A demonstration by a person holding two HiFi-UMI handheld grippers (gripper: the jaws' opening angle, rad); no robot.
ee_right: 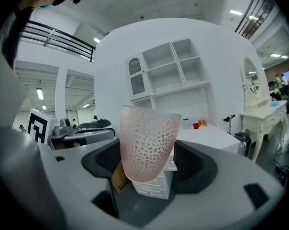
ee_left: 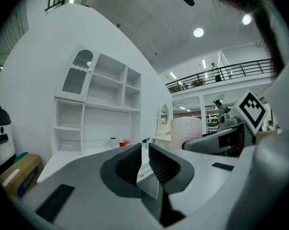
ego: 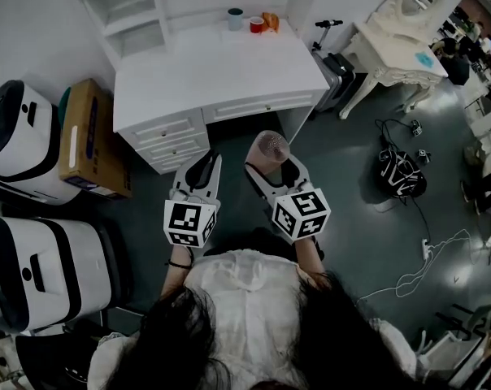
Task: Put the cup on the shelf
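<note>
The right claw (ego: 274,167) grips the pink perforated cup (ego: 271,146) upright at frame centre, in the air in front of the white desk (ego: 221,75). The left claw (ego: 206,161), just left of it, is narrowed to a slit with nothing in it. The shelf (ego: 130,15) rises at the desk's upper left. A teal mug (ego: 235,19), a red cup (ego: 256,25) and something orange (ego: 270,20) stand at the desk's back edge. A cardboard box (ego: 91,136) lies left of the desk.
</note>
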